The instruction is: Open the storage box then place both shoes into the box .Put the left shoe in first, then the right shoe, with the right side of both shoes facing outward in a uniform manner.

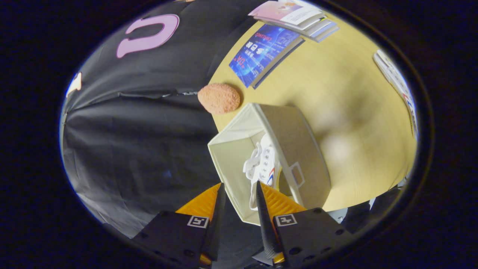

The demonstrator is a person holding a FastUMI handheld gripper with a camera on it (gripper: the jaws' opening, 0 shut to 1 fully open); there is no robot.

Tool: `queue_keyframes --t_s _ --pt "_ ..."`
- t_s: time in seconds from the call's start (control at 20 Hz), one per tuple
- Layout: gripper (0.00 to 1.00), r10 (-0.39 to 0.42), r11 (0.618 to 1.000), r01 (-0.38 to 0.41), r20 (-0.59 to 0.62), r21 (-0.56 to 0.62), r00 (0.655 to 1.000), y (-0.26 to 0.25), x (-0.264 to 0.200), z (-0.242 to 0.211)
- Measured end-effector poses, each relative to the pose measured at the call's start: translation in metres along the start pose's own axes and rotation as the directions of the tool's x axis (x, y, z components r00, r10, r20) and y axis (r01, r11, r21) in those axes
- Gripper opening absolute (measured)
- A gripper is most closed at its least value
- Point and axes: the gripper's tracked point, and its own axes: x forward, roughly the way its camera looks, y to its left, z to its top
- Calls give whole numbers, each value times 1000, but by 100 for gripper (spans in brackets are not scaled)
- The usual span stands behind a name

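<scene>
The tool hangs open, gripping nothing, over the storage box holding a white shoe; a pink sponge lies at 11 o'clock, books at 12 on the table.

We see a recording booth: black cloth wall behind a wooden table holding stacked books.

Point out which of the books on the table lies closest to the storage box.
The blue-covered book, lying alone just beyond the storage box near the pink sponge. The stacked books sit farther off, past it.
</scene>
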Motion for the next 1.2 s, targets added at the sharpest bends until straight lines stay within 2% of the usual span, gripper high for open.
queue_keyframes --t_s 0.2,0.55,0.8,1.0,1.2 --pt "50 -13 1000 12 77 20 997 -35 -38 41" --pt "50 -130 990 116 216 74 968 -137 -97 103" --pt "50 -206 976 179 275 121 939 -207 -148 126" --pt "50 -287 958 279 319 73 903 -258 -178 145" --pt "50 -379 919 393 358 36 854 -304 -199 162"
